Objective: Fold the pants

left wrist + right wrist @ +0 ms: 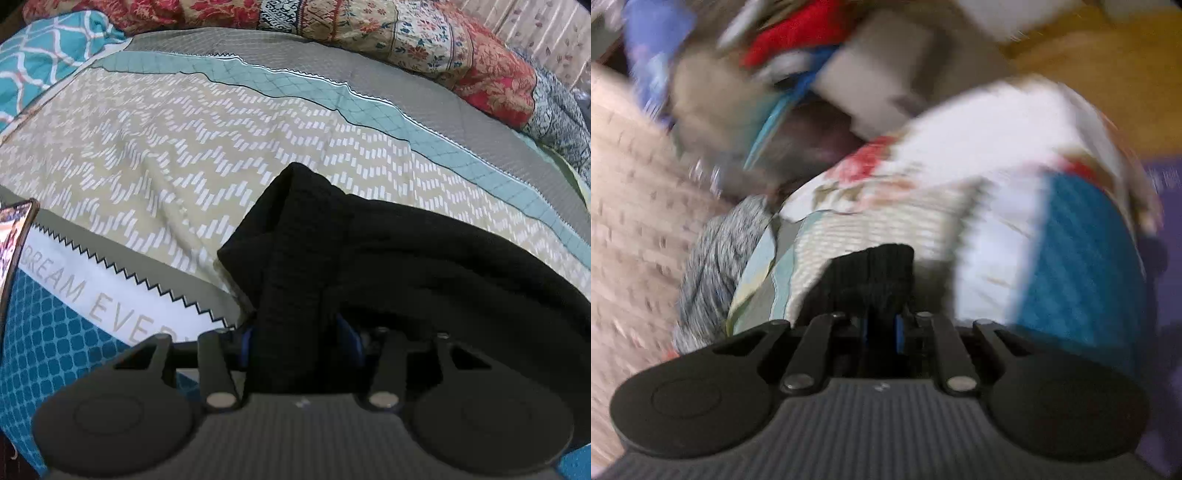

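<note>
The black pants lie bunched on the patterned bedspread and spread to the right in the left wrist view. My left gripper is shut on a thick fold of the pants, which hides its fingertips. In the blurred right wrist view my right gripper is shut on another edge of the black pants, held above the bedspread. The blue finger pads show on either side of the cloth.
A floral quilt is heaped along the far side of the bed. A teal patterned pillow lies at the far left. A phone edge shows at the left. A grey knit cloth and cluttered clothes lie beyond the bed in the right wrist view.
</note>
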The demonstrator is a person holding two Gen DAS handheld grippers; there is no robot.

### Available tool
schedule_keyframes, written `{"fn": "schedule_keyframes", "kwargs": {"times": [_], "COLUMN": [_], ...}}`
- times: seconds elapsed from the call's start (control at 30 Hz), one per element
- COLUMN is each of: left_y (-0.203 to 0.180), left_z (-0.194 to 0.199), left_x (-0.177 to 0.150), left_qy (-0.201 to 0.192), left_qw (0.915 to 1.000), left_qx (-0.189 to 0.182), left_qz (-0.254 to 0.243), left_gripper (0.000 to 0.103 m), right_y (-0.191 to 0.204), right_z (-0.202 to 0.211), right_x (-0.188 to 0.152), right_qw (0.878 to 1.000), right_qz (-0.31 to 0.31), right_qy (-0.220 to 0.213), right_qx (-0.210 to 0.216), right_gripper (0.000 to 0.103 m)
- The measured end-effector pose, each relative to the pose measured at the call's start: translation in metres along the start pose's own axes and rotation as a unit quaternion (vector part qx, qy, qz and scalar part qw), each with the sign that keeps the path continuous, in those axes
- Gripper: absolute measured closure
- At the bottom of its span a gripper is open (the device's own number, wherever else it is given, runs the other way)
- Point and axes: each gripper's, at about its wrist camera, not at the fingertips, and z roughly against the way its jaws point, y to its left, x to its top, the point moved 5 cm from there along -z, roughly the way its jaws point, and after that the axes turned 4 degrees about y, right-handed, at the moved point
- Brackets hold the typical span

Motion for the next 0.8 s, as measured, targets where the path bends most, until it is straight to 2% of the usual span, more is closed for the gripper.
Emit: {"fn": "schedule_keyframes", "kwargs": {"times": [0.03, 0.1, 0.13, 0.17, 0.23, 0.3, 0.37, 0.4, 0.43, 0.53, 0.57, 0.6, 0.63, 0.67, 0.7, 0.73, 0.8], "left_y": [0.0, 0.003, 0.006, 0.008, 0.01, 0.007, 0.007, 0.007, 0.008, 0.009, 0.008, 0.007, 0.005, 0.003, 0.001, -0.002, -0.011], "left_z": [-0.001, -0.005, -0.007, -0.01, -0.01, -0.007, -0.004, -0.001, 0.001, 0.003, 0.001, -0.001, -0.005, -0.008, -0.011, -0.014, -0.02], "left_x": [0.0, 0.002, 0.002, 0.002, -0.001, -0.004, -0.008, -0.01, -0.011, -0.012, -0.012, -0.012, -0.013, -0.013, -0.012, -0.012, -0.013], "left_qy": [0.003, 0.012, 0.016, 0.02, 0.028, 0.025, 0.026, 0.027, 0.027, 0.024, 0.024, 0.025, 0.027, 0.025, 0.017, 0.005, -0.026], "left_qw": [1.0, 0.9998, 0.9997, 0.9996, 0.9992, 0.9993, 0.9992, 0.9989, 0.9985, 0.9978, 0.9979, 0.9978, 0.9981, 0.9987, 0.9996, 0.9995, 0.9937], "left_qx": [0.003, 0.014, 0.013, 0.006, -0.01, -0.019, -0.029, -0.037, -0.047, -0.06, -0.06, -0.06, -0.056, -0.045, -0.019, 0.001, 0.058], "left_qz": [0.001, 0.008, 0.013, 0.019, 0.028, 0.019, 0.012, 0.012, 0.013, 0.013, 0.012, 0.01, 0.006, 0.002, -0.011, -0.031, -0.092], "left_gripper": [0.047, 0.019, 0.015, 0.011, 0.011, 0.011, 0.01, 0.01, 0.01, 0.01, 0.011, 0.017, 0.022, 0.036, 0.041, 0.041, 0.037], "right_y": [-0.003, -0.003, 0.0, 0.004, 0.013, 0.026, 0.038, 0.045, 0.051, 0.075, 0.084, 0.09, 0.091, 0.09, 0.085, 0.078, 0.064], "right_z": [0.003, 0.006, 0.007, 0.007, 0.001, 0.006, 0.014, 0.019, 0.024, 0.029, 0.026, 0.022, 0.017, 0.012, 0.009, 0.008, 0.008], "right_x": [-0.002, -0.005, -0.007, -0.008, -0.005, -0.005, -0.002, -0.004, -0.007, -0.027, -0.035, -0.043, -0.048, -0.05, -0.05, -0.047, -0.041], "right_qw": [1.0, 1.0, 1.0, 1.0, 1.0, 0.996, 0.987, 0.982, 0.979, 0.973, 0.969, 0.967, 0.966, 0.968, 0.97, 0.973, 0.98], "right_qz": [-0.005, -0.011, -0.007, 0.001, 0.017, 0.05, 0.088, 0.098, 0.11, 0.179, 0.207, 0.228, 0.237, 0.236, 0.224, 0.205, 0.163], "right_qy": [0.001, -0.003, -0.007, -0.01, -0.015, -0.051, -0.105, -0.128, -0.143, -0.132, -0.121, -0.105, -0.089, -0.079, -0.078, -0.081, -0.081], "right_qx": [0.0, 0.0, -0.006, -0.01, -0.01, -0.047, -0.087, -0.1, -0.096, -0.058, -0.052, -0.046, -0.041, -0.043, -0.058, -0.072, -0.078], "right_gripper": [0.087, 0.08, 0.073, 0.058, 0.04, 0.038, 0.038, 0.037, 0.036, 0.036, 0.036, 0.037, 0.037, 0.037, 0.037, 0.037, 0.037]}}
